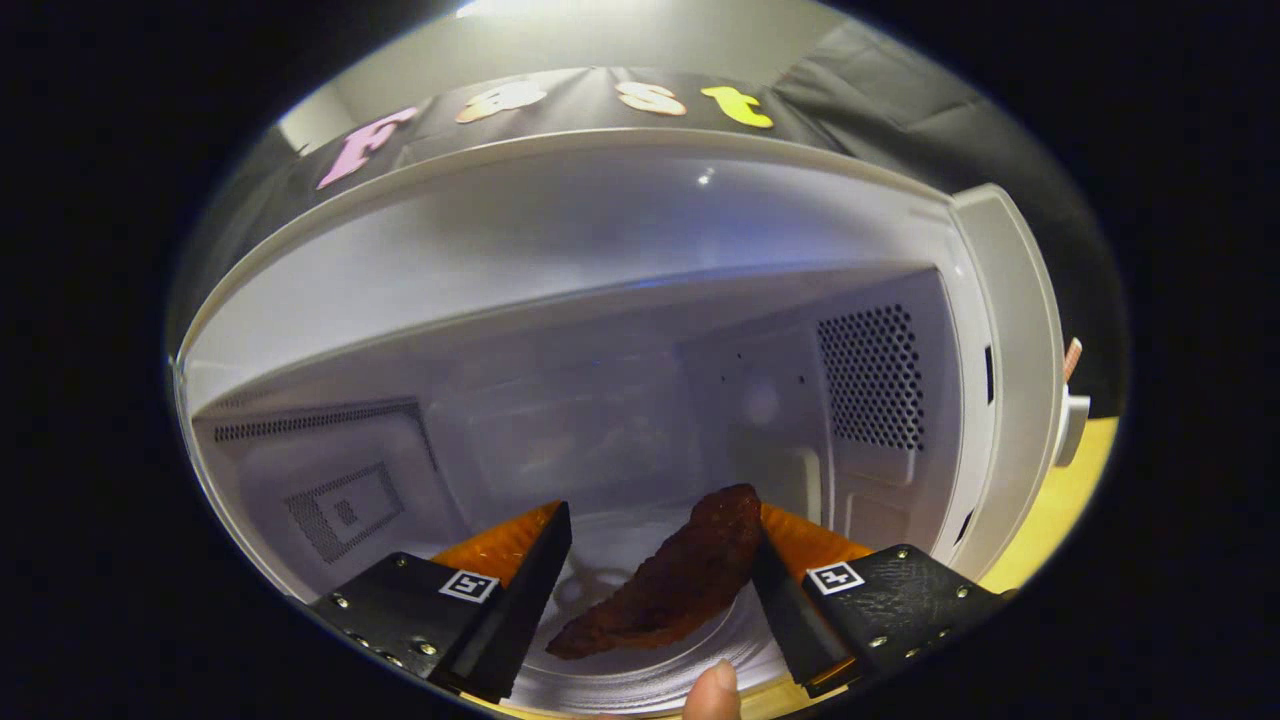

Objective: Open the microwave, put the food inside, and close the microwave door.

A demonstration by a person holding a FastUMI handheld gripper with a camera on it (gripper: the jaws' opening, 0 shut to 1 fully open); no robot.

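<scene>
Our gripper (655,585) reaches into the open microwave (600,300), and its two fingers stand wide apart. Between them lies the food, a dark brown piece of meat (670,585). The far end of the meat sits right against the inner side of the right finger (790,590). We cannot tell if it really touches that finger. The left finger (520,590) is well away from the meat, with a clear gap between them. So the gripper is open and does not squeeze the meat.

The meat lies on the round glass plate (640,670) at the bottom of the microwave. It is long and a bit curved, and it points from near us, by the left finger, up toward the right finger.

We see the white inside of the microwave all around the gripper. On the right wall there is a patch of small holes (870,375). On the left wall there is a square grid of tiny holes (345,510), with a line of slots above it. The back wall is plain and a little shiny.

A fingertip (713,693) of a person shows just under the plate, close to us. Past the right side of the microwave we see a bit of yellow table (1060,510).
</scene>
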